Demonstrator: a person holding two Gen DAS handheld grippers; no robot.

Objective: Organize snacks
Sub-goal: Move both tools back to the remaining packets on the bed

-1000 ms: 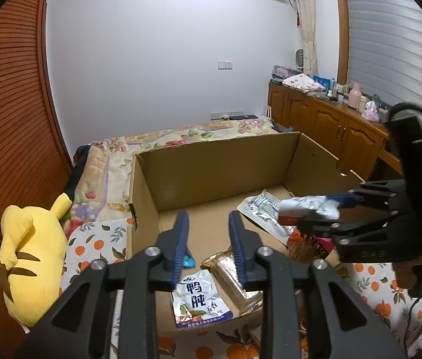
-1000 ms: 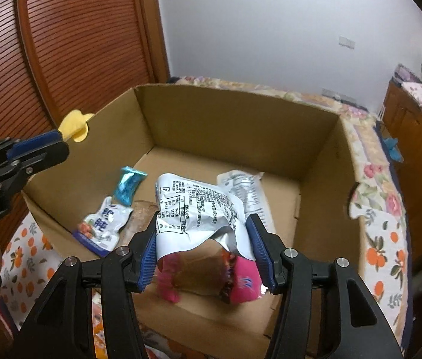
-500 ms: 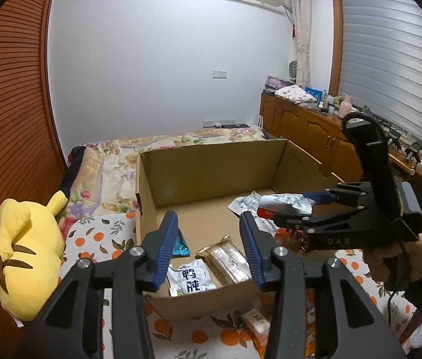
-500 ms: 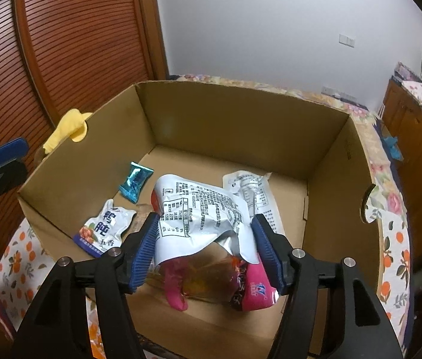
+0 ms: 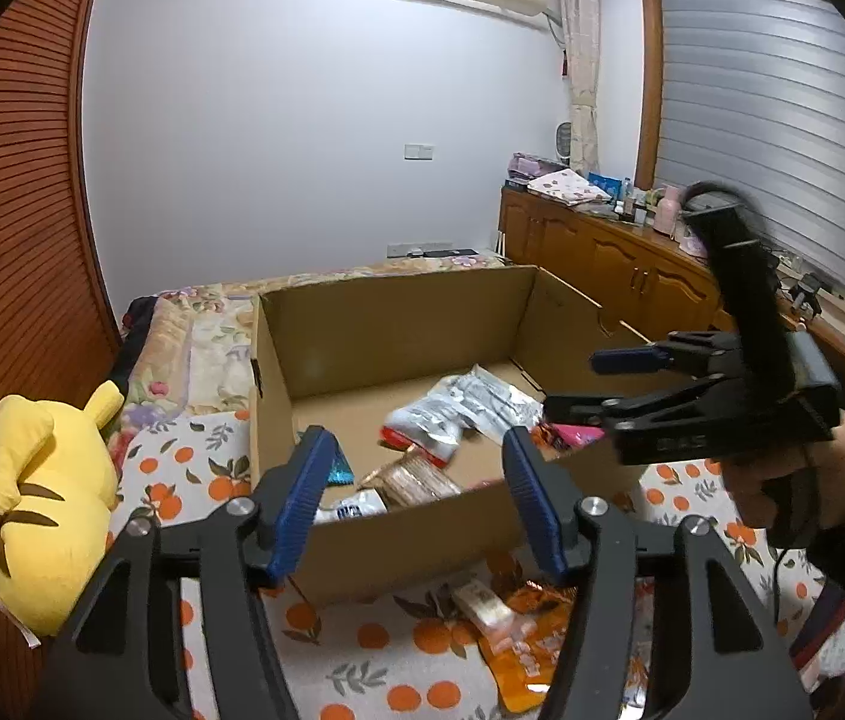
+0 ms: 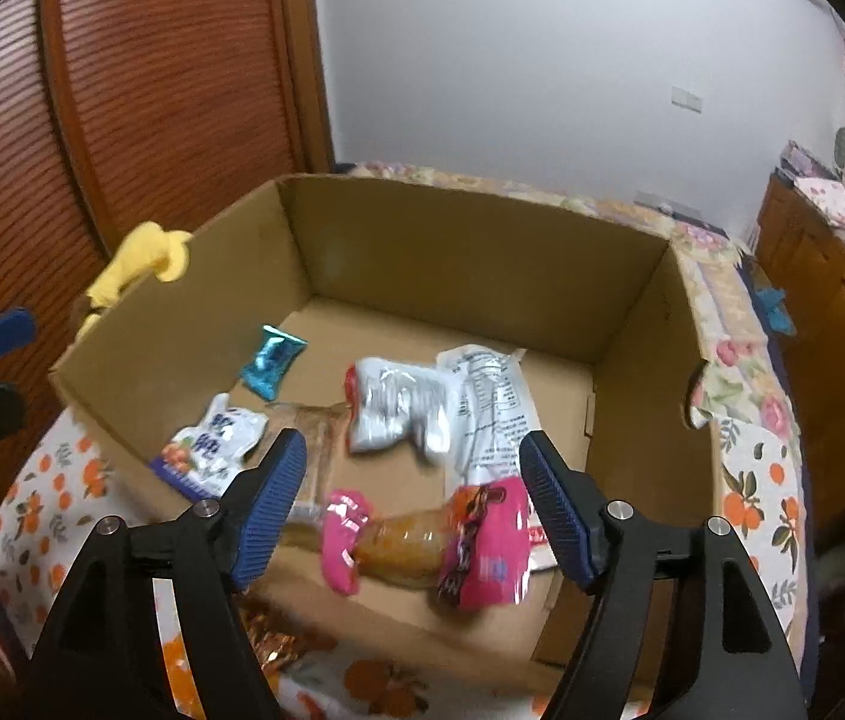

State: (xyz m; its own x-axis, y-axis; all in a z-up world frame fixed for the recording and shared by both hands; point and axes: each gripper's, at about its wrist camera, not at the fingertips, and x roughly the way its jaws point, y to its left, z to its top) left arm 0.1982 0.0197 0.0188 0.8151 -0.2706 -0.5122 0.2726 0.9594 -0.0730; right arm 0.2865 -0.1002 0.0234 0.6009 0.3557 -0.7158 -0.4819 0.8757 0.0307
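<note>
A cardboard box (image 6: 470, 252) sits on a bed and holds several snack packets. A silver packet with a red edge (image 6: 392, 411) lies on the box floor, also seen in the left wrist view (image 5: 428, 423). Near it lie a pink packet (image 6: 422, 546), a teal packet (image 6: 272, 360), a white and blue pouch (image 6: 212, 444) and a white flat packet (image 6: 491, 402). My right gripper (image 6: 413, 510) is open and empty above the box's near edge; it also shows in the left wrist view (image 5: 584, 381). My left gripper (image 5: 416, 501) is open and empty outside the box's near wall (image 5: 410, 534).
Loose snacks lie on the orange-print sheet in front of the box: an orange packet (image 5: 533, 636) and a pale bar (image 5: 482, 603). A yellow plush toy (image 5: 44, 498) sits left of the box. Wooden cabinets (image 5: 614, 276) stand on the right, a slatted wooden wall (image 5: 8, 228) on the left.
My right gripper opened and the silver packet dropped onto the box floor. My left gripper opened wider and drew back from the box.
</note>
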